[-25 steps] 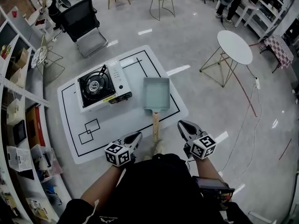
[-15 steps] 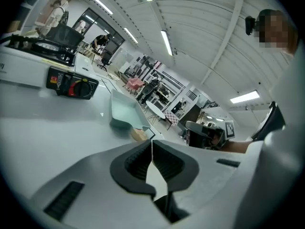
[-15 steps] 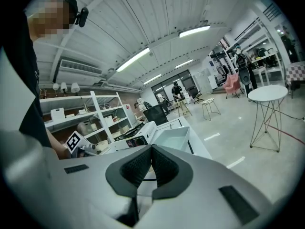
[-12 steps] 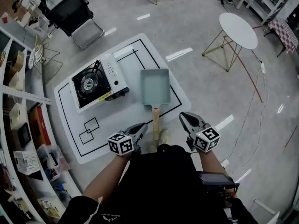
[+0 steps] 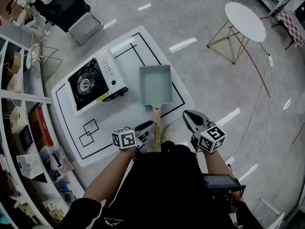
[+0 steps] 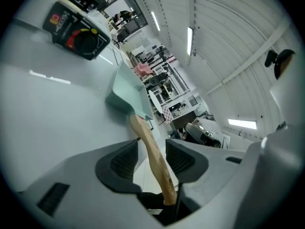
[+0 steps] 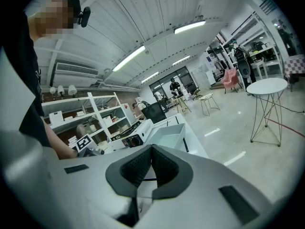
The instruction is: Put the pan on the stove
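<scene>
A pale green rectangular pan (image 5: pixel 155 84) with a wooden handle (image 5: pixel 156 118) lies on the white board (image 5: pixel 119 123), to the right of the portable gas stove (image 5: pixel 93 85). My left gripper (image 5: pixel 147 128) is at the near end of the handle. In the left gripper view the handle (image 6: pixel 153 152) runs between the pads (image 6: pixel 125 160) with gaps on both sides, and the jaws are opening. The pan body (image 6: pixel 127 93) and the stove's knob panel (image 6: pixel 78 30) lie ahead. My right gripper (image 5: pixel 189 119) hovers right of the handle, shut with nothing in it (image 7: pixel 151 157).
The board has black marked rectangles (image 5: pixel 89 132) at its near left. Shelving (image 5: pixel 19 104) lines the left side. A black chair (image 5: pixel 71 11) stands behind the board, and a round white table (image 5: pixel 245 22) on thin legs is at the far right. A cable (image 5: pixel 259 99) crosses the floor.
My left gripper has moved right to the end of the pan's handle and now straddles it. The right gripper has barely moved. The pan and stove stay put.
</scene>
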{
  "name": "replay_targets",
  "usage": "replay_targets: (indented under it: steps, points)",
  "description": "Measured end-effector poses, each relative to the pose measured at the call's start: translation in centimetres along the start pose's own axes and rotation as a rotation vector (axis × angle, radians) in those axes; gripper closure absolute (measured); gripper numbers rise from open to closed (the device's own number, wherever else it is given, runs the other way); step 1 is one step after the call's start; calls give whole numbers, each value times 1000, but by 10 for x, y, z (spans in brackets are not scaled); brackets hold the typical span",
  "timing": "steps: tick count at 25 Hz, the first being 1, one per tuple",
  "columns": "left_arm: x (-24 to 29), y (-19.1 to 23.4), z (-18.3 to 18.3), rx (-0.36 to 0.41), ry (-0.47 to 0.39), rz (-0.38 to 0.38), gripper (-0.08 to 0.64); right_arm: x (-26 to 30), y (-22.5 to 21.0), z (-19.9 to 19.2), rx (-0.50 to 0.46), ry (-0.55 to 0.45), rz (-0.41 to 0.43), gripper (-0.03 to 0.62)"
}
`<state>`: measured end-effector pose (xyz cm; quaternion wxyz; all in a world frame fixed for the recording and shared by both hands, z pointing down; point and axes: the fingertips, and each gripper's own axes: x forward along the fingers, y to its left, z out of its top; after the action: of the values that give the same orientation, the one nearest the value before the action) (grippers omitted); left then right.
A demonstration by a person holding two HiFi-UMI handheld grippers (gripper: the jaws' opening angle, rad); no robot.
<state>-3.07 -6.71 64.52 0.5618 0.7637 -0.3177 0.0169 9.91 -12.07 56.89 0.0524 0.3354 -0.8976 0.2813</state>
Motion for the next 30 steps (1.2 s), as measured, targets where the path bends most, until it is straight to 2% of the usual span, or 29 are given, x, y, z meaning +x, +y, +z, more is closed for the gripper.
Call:
replay_targets:
  steps: [4, 9, 15, 19, 30]
  points:
    - [17, 1, -3, -52, 55, -28, 353, 0, -5, -3, 8, 11, 2, 566]
    - [32, -5, 4, -71, 75, -52, 353, -2, -12, -6, 21, 14, -5, 566]
    - [44, -4, 1, -133, 117, -76, 354, -4, -21, -8, 28, 18, -10, 567]
    - [46, -4, 0, -165, 122, -88, 394, -5, -24, -8, 33, 17, -4, 566]
    - [46, -6, 0, -214, 114, -128, 434, -2, -29, -14, 40, 16, 13, 566]
